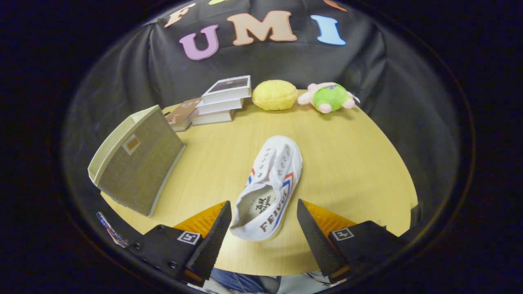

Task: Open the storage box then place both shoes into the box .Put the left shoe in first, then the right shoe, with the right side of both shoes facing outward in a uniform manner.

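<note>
Wooden counter (347, 163) is carrying a white shoe (269, 188), heel sitting between the spread-apart gripper (263, 222) fingers, long axis running away, storage box (137, 159) off left.

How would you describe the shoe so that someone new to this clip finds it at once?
On the round wooden table, look just ahead of the open gripper: the white canvas shoe lies with its heel between the fingers. Its red and blue side stripes set it apart from the box, books and soft toys.
</note>
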Action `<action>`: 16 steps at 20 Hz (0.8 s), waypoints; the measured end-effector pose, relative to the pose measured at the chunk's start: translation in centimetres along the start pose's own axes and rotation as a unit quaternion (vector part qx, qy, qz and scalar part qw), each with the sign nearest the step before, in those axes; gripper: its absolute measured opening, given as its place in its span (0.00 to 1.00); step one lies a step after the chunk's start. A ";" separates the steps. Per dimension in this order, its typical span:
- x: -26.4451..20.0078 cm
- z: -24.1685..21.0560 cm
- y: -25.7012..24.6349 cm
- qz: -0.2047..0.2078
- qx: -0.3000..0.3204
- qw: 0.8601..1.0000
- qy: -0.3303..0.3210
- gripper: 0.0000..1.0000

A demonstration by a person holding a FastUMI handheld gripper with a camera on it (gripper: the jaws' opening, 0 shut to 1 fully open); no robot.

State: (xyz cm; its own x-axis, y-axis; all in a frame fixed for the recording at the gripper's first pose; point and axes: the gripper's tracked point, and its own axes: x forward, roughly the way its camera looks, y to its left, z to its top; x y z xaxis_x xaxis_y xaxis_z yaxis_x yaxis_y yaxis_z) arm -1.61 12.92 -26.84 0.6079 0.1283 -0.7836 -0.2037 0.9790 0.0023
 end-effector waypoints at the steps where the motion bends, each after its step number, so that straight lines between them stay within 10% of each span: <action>1: 0.5 -0.1 -0.9 -0.009 0.008 1.000 0.003 0.98; 7: 2.7 -0.4 -2.2 -0.006 0.057 0.998 0.011 0.96; 16: 4.7 0.0 -1.1 -0.020 0.070 0.997 0.016 0.45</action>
State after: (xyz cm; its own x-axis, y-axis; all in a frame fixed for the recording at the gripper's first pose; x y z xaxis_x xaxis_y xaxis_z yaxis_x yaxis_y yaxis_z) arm 1.50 12.47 -30.49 0.5881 0.0852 -0.8043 -0.0688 0.9961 0.0552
